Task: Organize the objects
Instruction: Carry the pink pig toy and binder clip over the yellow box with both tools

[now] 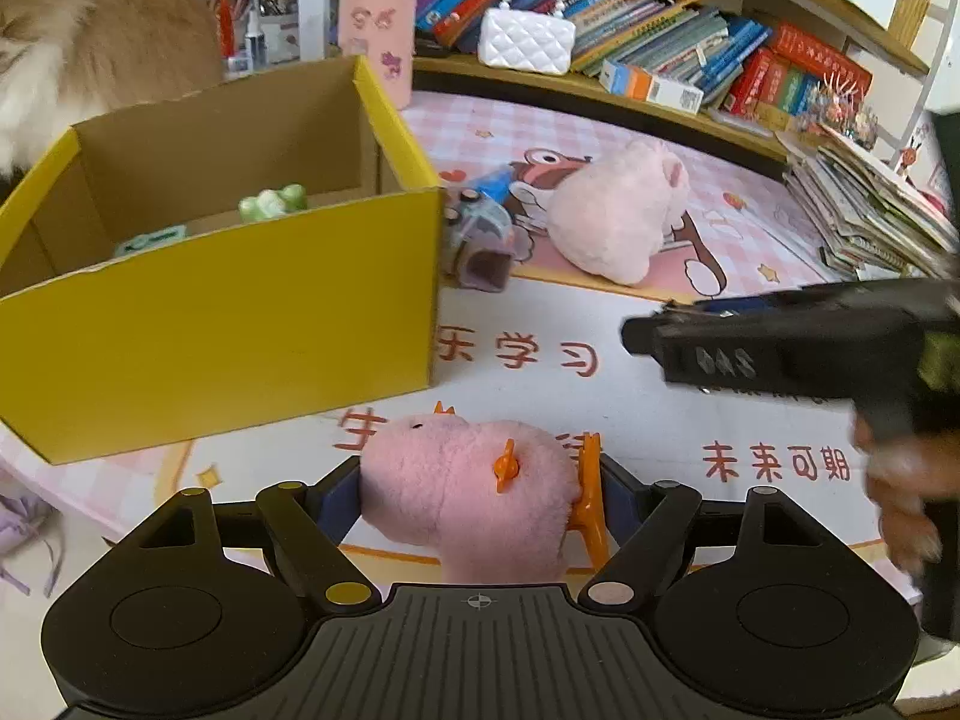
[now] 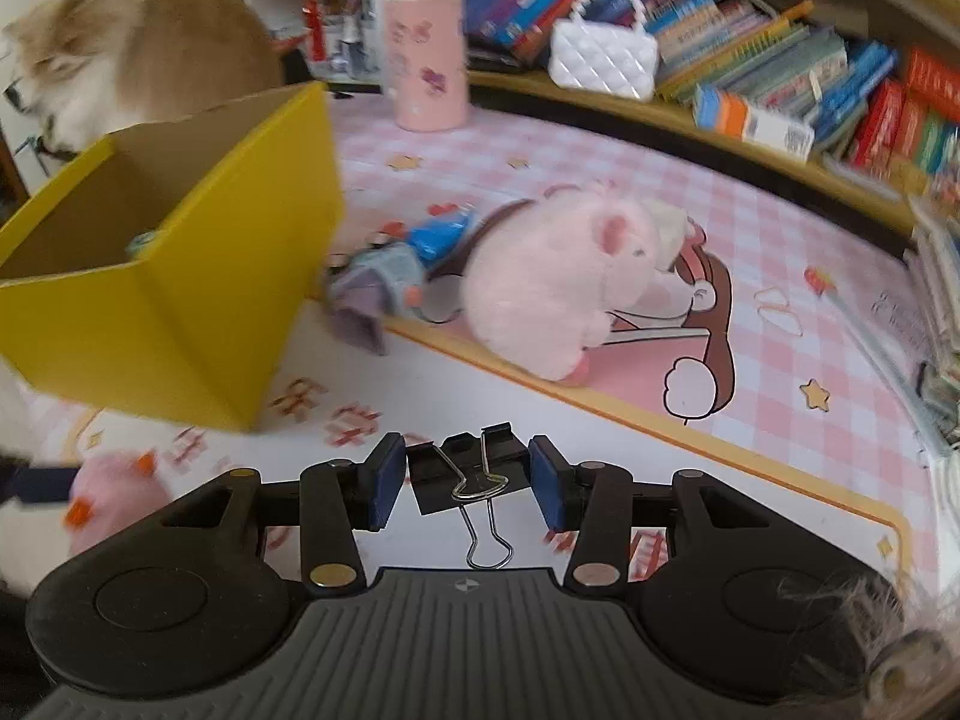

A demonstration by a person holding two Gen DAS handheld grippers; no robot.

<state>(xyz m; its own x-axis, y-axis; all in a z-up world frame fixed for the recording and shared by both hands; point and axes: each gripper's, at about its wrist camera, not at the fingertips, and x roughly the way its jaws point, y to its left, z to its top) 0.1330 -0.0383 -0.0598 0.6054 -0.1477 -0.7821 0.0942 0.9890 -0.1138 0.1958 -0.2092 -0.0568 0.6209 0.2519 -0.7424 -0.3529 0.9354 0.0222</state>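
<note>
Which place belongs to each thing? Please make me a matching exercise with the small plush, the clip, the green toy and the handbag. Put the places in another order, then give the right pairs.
Things:
1. small plush
2. clip
3. green toy
4. handbag

Places:
a. inside the yellow box
b. on the shelf, in front of the books
c. in the left gripper
d. in the right gripper

Pairs: 1-c, 2-d, 3-a, 4-b
</note>
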